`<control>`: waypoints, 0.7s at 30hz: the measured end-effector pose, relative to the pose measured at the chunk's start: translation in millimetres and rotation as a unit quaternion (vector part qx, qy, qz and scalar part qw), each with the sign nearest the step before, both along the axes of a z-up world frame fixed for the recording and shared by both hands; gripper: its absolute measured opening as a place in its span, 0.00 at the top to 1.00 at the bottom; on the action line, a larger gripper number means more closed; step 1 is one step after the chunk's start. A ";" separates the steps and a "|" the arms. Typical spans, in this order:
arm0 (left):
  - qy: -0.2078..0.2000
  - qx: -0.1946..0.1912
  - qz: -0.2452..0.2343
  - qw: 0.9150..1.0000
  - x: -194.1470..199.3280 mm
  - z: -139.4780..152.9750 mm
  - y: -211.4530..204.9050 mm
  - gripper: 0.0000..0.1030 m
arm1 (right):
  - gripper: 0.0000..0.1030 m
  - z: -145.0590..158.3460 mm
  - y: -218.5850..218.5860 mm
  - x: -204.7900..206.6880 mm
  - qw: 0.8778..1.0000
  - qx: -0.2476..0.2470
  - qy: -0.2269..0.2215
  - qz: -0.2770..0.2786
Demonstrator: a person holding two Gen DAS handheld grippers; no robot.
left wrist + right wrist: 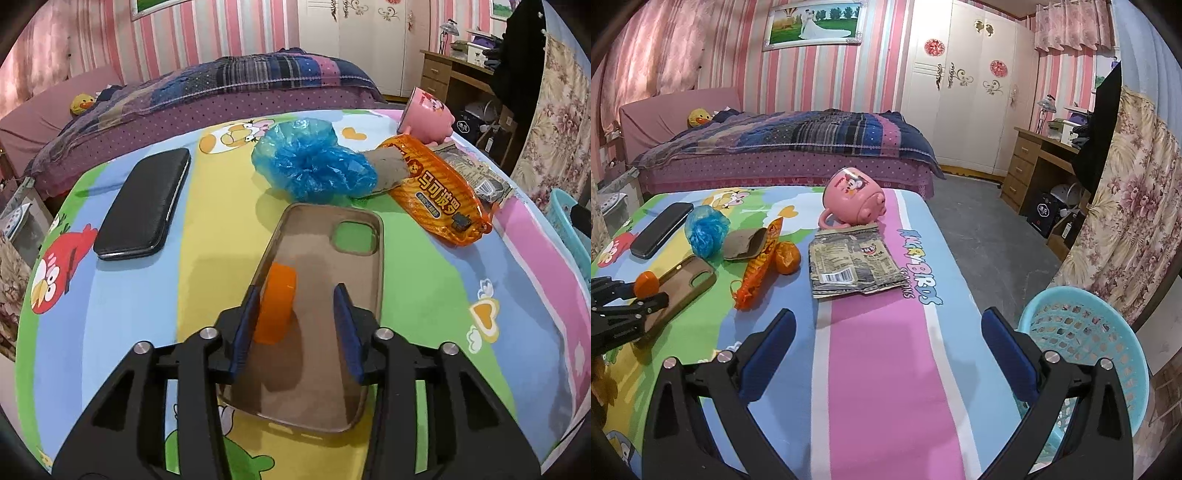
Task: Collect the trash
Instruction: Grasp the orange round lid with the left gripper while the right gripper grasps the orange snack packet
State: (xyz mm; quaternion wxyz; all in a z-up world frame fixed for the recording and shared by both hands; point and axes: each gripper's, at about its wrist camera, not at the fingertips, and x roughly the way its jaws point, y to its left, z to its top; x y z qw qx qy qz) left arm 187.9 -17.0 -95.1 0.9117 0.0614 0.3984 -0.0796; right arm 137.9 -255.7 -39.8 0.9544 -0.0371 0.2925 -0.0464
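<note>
Left tool [297, 295] partly closed; right tool [886, 339] wide open.

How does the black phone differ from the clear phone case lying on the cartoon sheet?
The black phone is opaque and dark; the clear phone case is see-through, tinted brownish, with the sheet showing through its camera cutout. The phone lies bare, away from the left claw; the case lies under that claw and an orange piece sits on it. Both lie flat on the cartoon sheet.
</note>
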 end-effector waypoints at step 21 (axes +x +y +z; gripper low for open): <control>-0.092 -0.006 0.063 0.994 -1.4 49.7 39.9 0.90 | 0.05 -13.5 60.3 39.2 0.999 0.024 0.013 0.044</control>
